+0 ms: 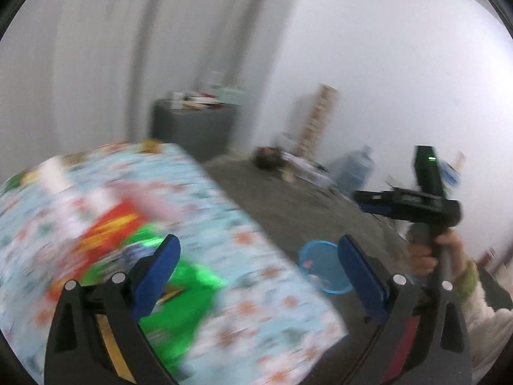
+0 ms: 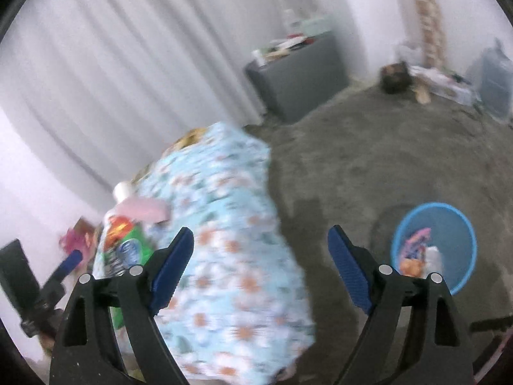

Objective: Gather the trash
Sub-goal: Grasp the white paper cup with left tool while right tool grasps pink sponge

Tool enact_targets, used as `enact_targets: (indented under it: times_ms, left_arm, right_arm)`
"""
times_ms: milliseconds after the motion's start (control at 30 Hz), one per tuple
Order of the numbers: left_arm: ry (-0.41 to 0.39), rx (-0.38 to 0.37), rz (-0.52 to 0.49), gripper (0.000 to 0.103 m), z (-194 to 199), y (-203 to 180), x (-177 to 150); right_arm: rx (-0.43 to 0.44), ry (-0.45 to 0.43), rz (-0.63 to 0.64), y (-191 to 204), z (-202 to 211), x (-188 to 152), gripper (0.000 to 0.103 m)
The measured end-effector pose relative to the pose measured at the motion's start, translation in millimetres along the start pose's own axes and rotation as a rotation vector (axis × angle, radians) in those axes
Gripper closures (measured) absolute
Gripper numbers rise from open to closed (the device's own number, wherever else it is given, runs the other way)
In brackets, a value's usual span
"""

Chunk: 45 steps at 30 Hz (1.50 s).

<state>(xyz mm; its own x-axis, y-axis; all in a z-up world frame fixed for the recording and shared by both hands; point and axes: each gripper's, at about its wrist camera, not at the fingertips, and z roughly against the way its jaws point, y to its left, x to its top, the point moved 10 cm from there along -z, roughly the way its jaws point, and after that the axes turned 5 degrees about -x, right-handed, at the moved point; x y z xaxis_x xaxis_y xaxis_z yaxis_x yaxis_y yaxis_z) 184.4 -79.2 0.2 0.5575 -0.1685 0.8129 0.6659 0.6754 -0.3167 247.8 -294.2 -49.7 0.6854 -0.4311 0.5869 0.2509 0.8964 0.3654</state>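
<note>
Everything is blurred. A table with a blue floral cloth [image 1: 243, 256] [image 2: 231, 256] carries trash: a red and yellow packet [image 1: 105, 231], a green packet [image 1: 182, 304] [image 2: 128, 247], a pink item [image 2: 144, 208] and a white cup [image 2: 123, 189]. On the floor to the right stands a blue basket [image 1: 323, 266] [image 2: 436, 247] with some wrappers in it. My left gripper [image 1: 259, 272] is open over the table's right edge, with nothing between its fingers. My right gripper [image 2: 261, 263] is open too and holds nothing; in the left wrist view the right gripper [image 1: 365, 202] hangs above the floor, held by a hand [image 1: 426, 256].
A grey cabinet [image 1: 192, 122] [image 2: 298, 77] with clutter on top stands by the white curtain. A wooden rack [image 1: 317, 118], a water jug [image 1: 356, 166] and loose items line the far wall. Grey carpet [image 2: 368, 160] lies between table and wall.
</note>
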Motion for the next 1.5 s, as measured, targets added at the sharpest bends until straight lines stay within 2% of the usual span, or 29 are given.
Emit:
enact_targets:
  times_ms: [200,267,400,533,633,700,1000,1200,1500]
  left_arm:
    - [-0.057,0.148,0.14,0.007,53.6,97.7,-18.5]
    - [-0.077,0.163,0.191,0.007,63.9,120.2,-17.1]
    - [-0.114,0.146,0.33,0.007,71.2,168.0,-7.1]
    - [-0.101,0.117,0.47,0.007,51.6,214.3,5.5]
    - [-0.082,0.076,0.58,0.007,29.7,246.3,16.8]
    - [-0.066,0.051,0.62,0.007,16.5,262.3,24.9]
    - [0.001,0.057,0.83,0.007,-56.3,334.6,35.9]
    - [0.043,0.075,0.911,0.011,-89.0,359.8,28.6]
    - [0.051,0.087,0.93,0.021,-107.9,375.0,30.9]
  right_arm:
    - [0.089,0.069,0.111,87.3,-32.8,-3.8,0.022]
    - [0.118,0.093,0.141,113.1,-45.7,-6.3,0.022]
    - [0.142,0.122,0.186,152.2,-65.1,-9.2,0.022]
    - [0.153,0.152,0.207,179.8,-85.6,-11.1,0.022]
    - [0.123,0.137,0.255,190.4,-93.2,-9.8,0.022]
    - [0.12,0.126,0.299,200.2,-98.3,-9.3,0.022]
    - [0.11,0.085,0.449,240.5,-125.0,-1.4,0.025]
    - [0.098,0.082,0.517,256.8,-148.1,-0.1,0.032]
    - [0.086,0.104,0.548,260.4,-168.3,-3.2,0.041]
